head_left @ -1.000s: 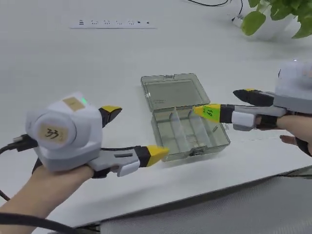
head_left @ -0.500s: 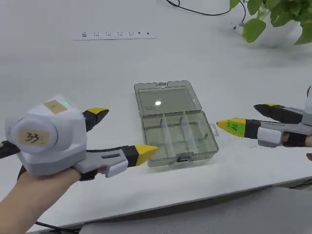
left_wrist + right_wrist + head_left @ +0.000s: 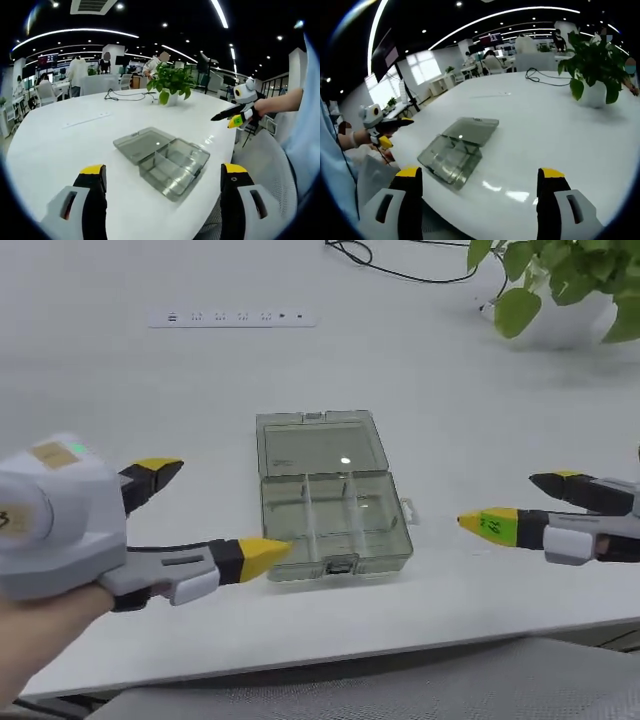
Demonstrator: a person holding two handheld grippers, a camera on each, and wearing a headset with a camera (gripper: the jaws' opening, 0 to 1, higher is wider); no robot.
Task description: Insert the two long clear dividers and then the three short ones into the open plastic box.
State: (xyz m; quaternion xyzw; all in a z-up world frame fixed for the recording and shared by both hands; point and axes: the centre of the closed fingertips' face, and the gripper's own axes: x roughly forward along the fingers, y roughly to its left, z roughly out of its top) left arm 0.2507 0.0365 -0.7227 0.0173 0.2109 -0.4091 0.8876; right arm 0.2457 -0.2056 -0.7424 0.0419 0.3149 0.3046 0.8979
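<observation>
The smoky clear plastic box (image 3: 333,525) sits mid-table, its lid (image 3: 320,445) folded flat behind it. Clear dividers (image 3: 308,506) stand inside and split the base into several compartments. A small clear piece (image 3: 408,510) lies against the box's right side. My left gripper (image 3: 215,510) is open left of the box, its near tip close to the front left corner. My right gripper (image 3: 510,502) is open and empty, well right of the box. The box (image 3: 165,160) lies ahead of the left gripper (image 3: 163,169), and the box (image 3: 455,147) lies ahead-left of the right gripper (image 3: 480,172).
A white power strip (image 3: 232,317) lies at the back of the white table (image 3: 120,380). A potted plant (image 3: 560,280) and a black cable (image 3: 400,265) are at the back right. The table's front edge (image 3: 330,650) runs close below the box.
The right gripper has drawn back to the right, from over the box's right edge to well clear of it. The left gripper has drifted left. Both stayed open.
</observation>
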